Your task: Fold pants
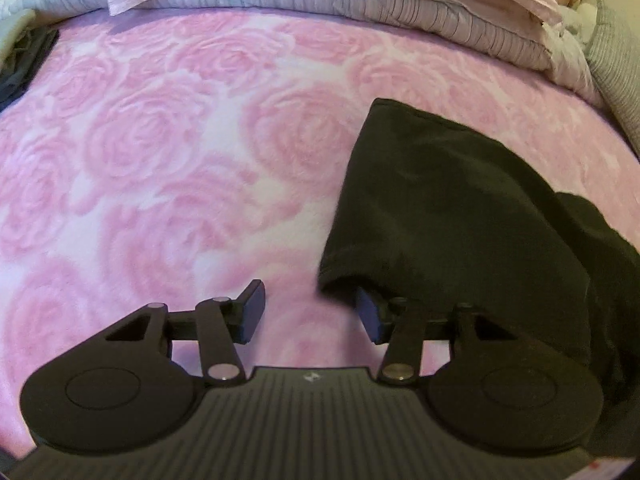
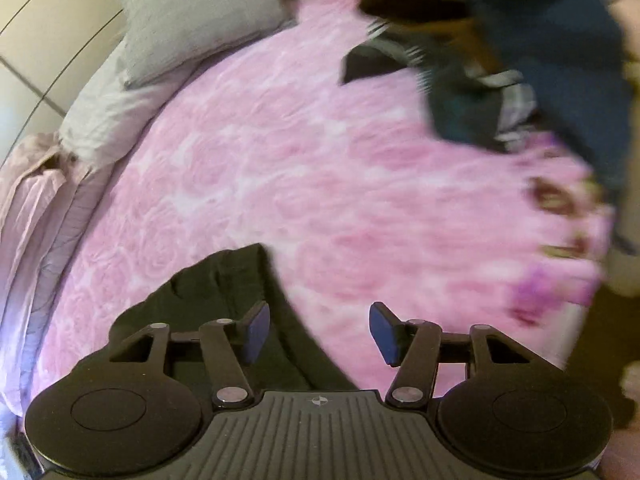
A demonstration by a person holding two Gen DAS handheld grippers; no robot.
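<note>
Black pants (image 1: 448,204) lie folded on the pink rose-patterned blanket (image 1: 168,152), at the right of the left wrist view. My left gripper (image 1: 312,312) is open; its right finger (image 1: 370,314) sits partly under the near left corner of the pants, and its left finger (image 1: 252,310) rests over bare blanket. In the right wrist view the same pants (image 2: 216,296) show at the lower left, under my open right gripper (image 2: 318,330). Its left finger (image 2: 256,330) hangs over the black cloth, its right finger (image 2: 384,334) over blanket. Nothing is held between either pair of fingers.
Pale pink and grey pillows and bedding (image 1: 360,4) line the far side of the bed. A grey pillow (image 2: 196,16) lies at one corner. A blurred heap of dark blue and black clothes (image 2: 520,52) sits at the upper right. Dark cloth (image 1: 24,68) lies at the left edge.
</note>
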